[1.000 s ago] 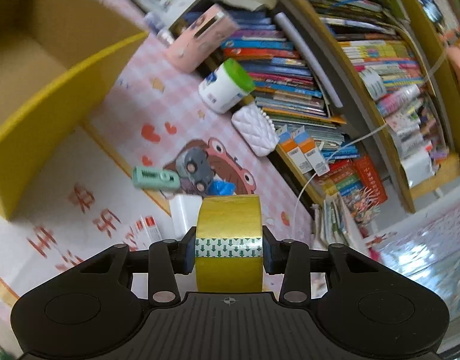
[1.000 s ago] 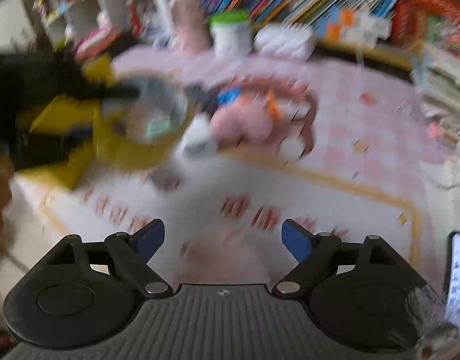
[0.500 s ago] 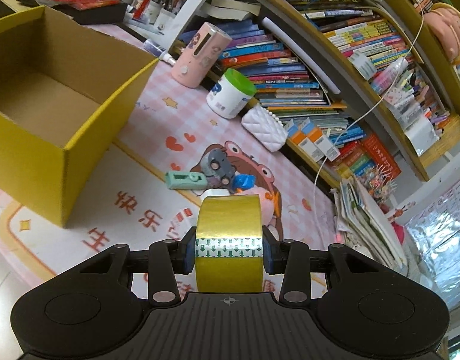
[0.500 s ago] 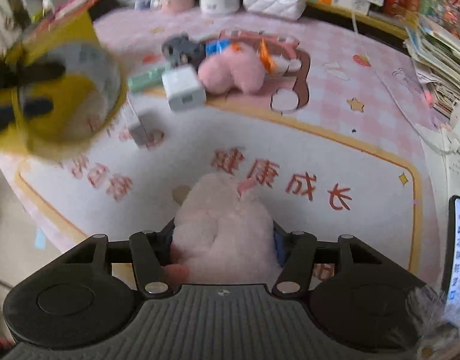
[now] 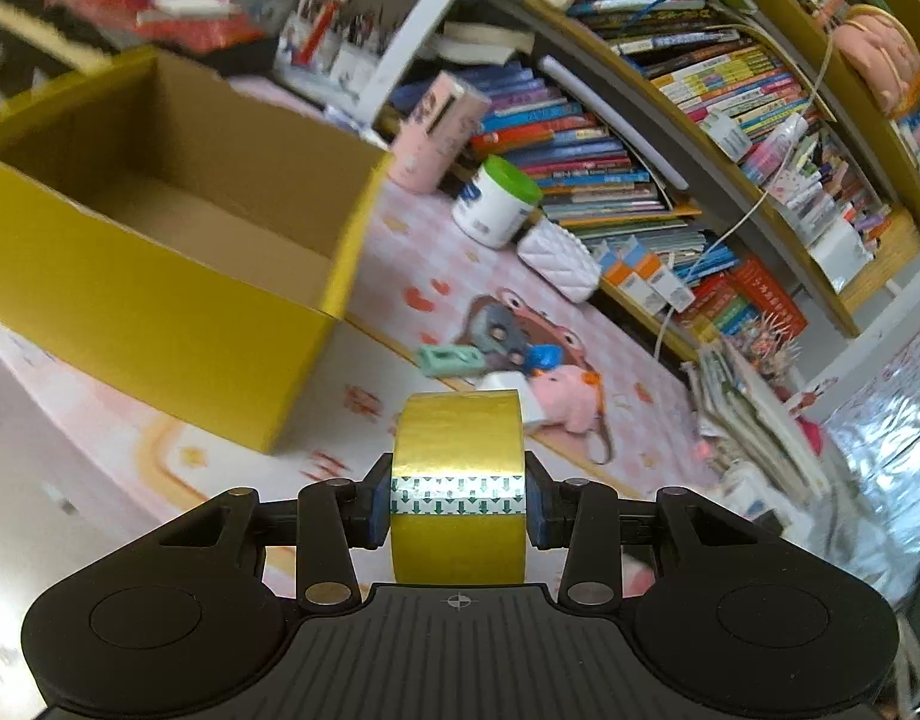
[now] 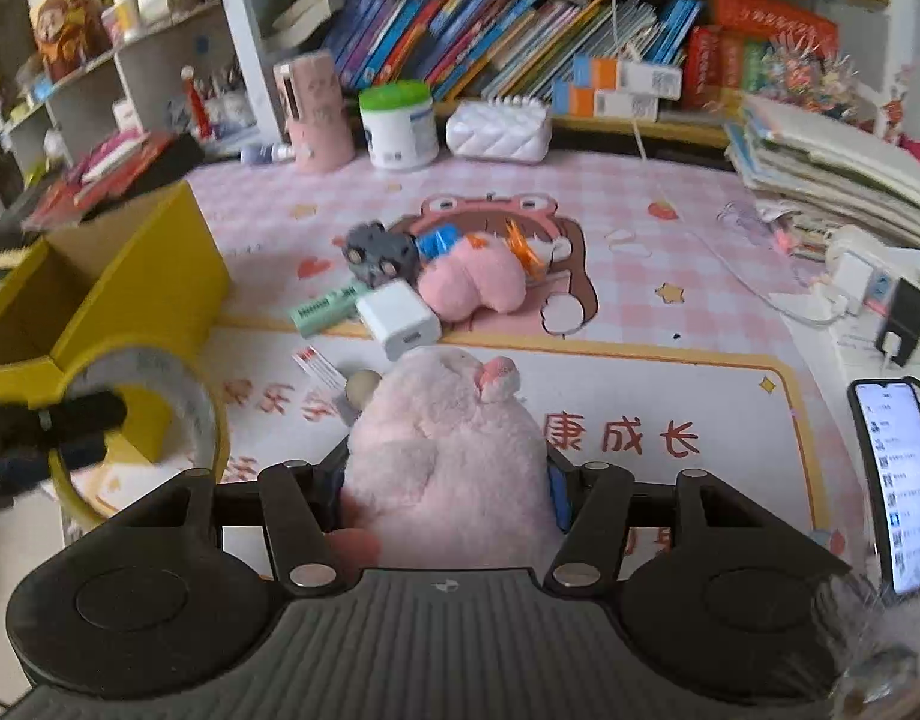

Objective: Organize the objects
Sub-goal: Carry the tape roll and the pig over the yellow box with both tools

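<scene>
Under crowded bookshelves [image 6: 520, 42], on the pink mat [image 6: 670, 228], my left gripper [image 5: 458, 498] clamps yellow tape [image 5: 458, 456] near the yellow box [image 5: 159, 276]; my right gripper [image 6: 444, 492], jaws just closed, squeezes a pink plush [image 6: 447, 450].

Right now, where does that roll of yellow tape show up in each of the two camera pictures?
Left wrist view: the roll of yellow tape sits bottom centre, seen edge-on, clamped between the left gripper's fingers.
Right wrist view: the same roll is at the lower left edge, seen side-on with its hollow core showing.
Shared landmark: the yellow cardboard box, at the left in both views.
</scene>
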